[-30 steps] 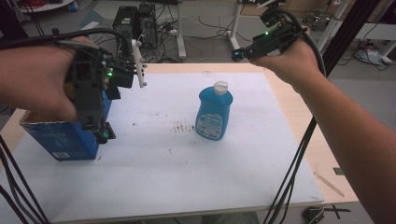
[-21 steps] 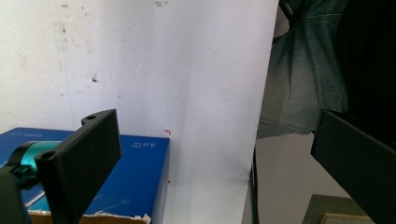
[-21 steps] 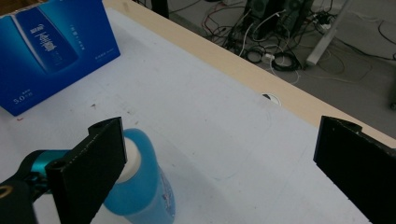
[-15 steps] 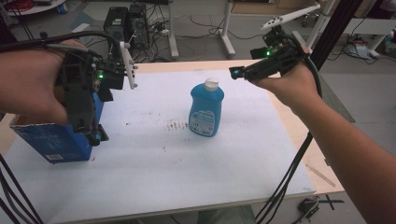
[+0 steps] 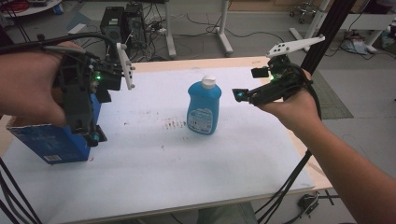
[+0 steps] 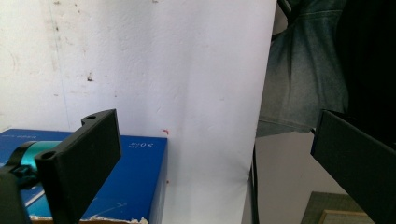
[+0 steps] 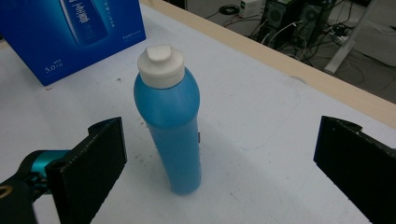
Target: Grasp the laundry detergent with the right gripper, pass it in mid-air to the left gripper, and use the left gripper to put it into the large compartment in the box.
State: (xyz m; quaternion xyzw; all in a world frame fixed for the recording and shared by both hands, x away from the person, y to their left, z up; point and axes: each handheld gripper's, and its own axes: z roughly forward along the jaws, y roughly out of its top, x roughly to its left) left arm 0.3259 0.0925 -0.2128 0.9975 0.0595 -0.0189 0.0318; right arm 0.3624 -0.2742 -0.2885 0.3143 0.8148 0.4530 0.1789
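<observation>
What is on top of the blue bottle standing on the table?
A white cap sits on top of the blue bottle, closed as far as it shows. The opening under the cap is covered, so what is inside cannot be seen.

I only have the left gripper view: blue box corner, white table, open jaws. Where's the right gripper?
Observer: In the high view the right gripper is off the table's right side, aimed at a blue bottle.
Operator: Bottle upright?
Observer: Yes, standing mid-table with its white cap on.
Operator: Right gripper holding it?
Observer: No. The right gripper view shows the jaws wide apart, the bottle ahead and not touched.
</observation>
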